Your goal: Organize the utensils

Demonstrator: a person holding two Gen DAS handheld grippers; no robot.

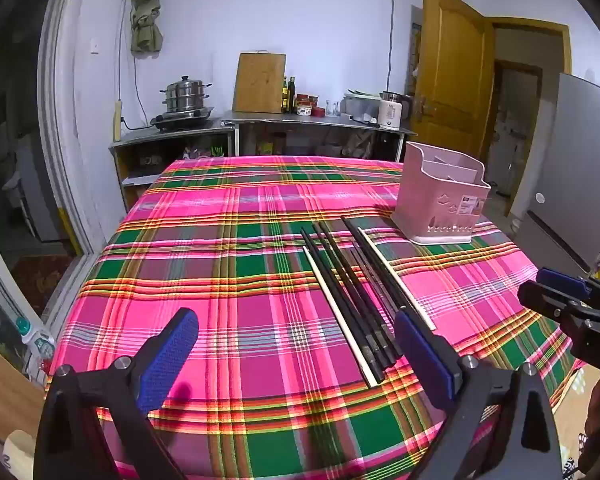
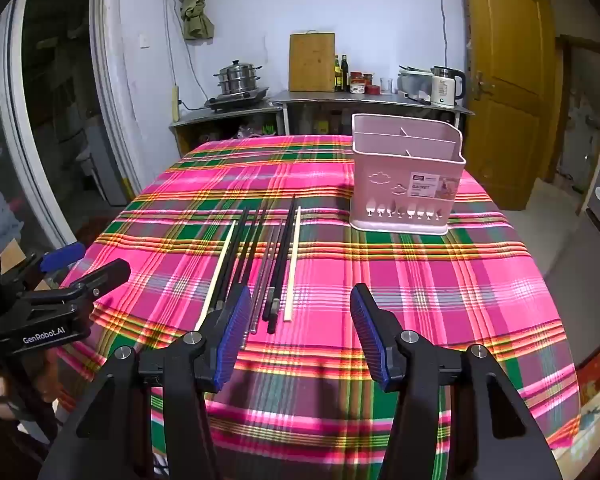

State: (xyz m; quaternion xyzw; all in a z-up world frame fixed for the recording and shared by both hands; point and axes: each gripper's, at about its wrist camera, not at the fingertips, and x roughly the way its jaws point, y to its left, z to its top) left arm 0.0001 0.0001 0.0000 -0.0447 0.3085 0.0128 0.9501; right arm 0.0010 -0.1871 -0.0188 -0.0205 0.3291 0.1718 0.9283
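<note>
The left gripper (image 1: pixel 296 356) hangs spread wide over the checked tablecloth (image 1: pixel 228 264), nothing between its pads. Just right lie the chopsticks (image 2: pixel 260 264), perhaps ten, side by side. The right gripper (image 2: pixel 296 334) is spread too, empty. Farther right stands the pink holder (image 2: pixel 404 184)

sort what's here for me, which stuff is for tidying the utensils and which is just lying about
For the job:
- chopsticks in a row on the tablecloth
- pink utensil basket, empty

Lying about:
- cutting board
- steamer pot
- kettle
- oil bottles
</note>
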